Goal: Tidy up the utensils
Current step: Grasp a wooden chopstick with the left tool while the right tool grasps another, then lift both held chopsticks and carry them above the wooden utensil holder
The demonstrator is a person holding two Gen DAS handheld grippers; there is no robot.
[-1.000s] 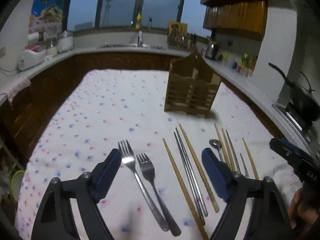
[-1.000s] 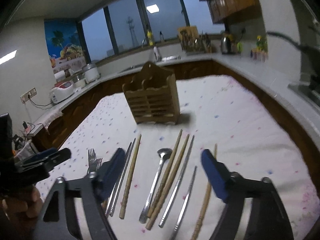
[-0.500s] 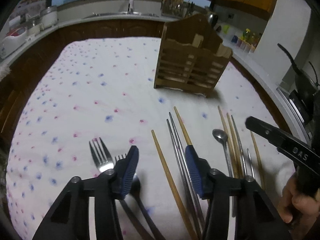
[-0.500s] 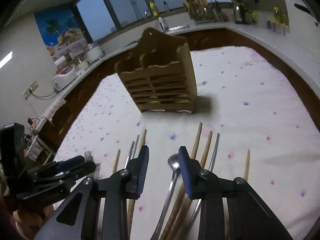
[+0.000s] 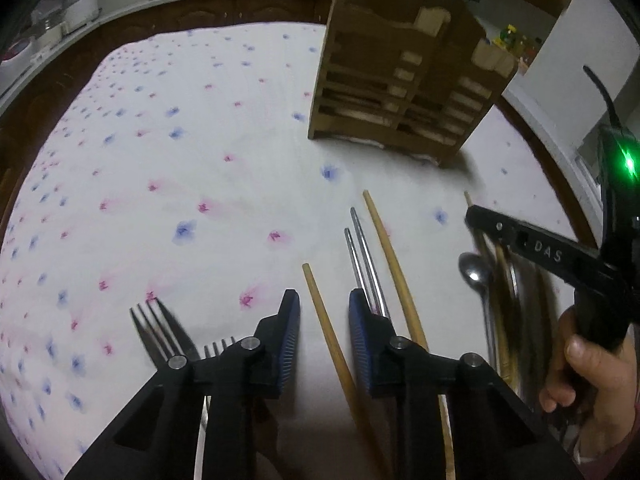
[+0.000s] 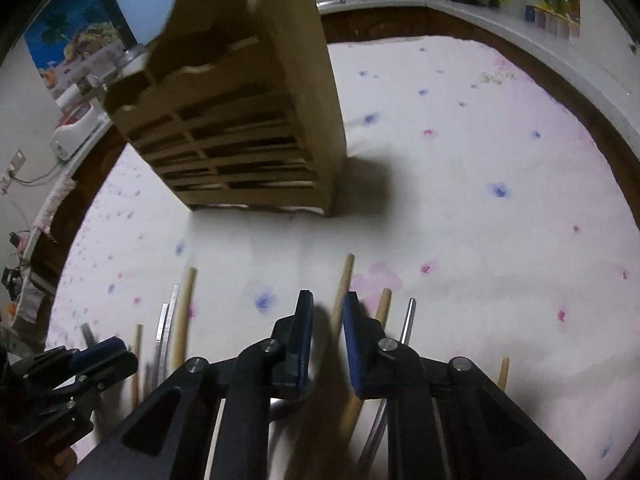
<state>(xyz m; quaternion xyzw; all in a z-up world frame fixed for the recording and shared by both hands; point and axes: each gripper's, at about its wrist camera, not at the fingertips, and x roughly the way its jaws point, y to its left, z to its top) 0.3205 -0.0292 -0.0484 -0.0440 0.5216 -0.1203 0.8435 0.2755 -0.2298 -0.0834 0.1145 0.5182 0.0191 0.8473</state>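
The left tool [image 5: 324,336] is narrowed around a wooden chopstick [image 5: 332,340] lying on the worktop [image 5: 200,184] at 6 o'clock from the wooden holder [image 5: 404,76]; whether its pads touch, I cannot tell. The right tool [image 6: 325,344] straddles another chopstick [image 6: 345,280], equally unclear. Light, stiff, thin and likely rolling: grip mid-shaft.

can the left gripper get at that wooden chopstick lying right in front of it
Probably yes. The left gripper already straddles the wooden chopstick, jaws partly open with a finger on each side and nothing between.
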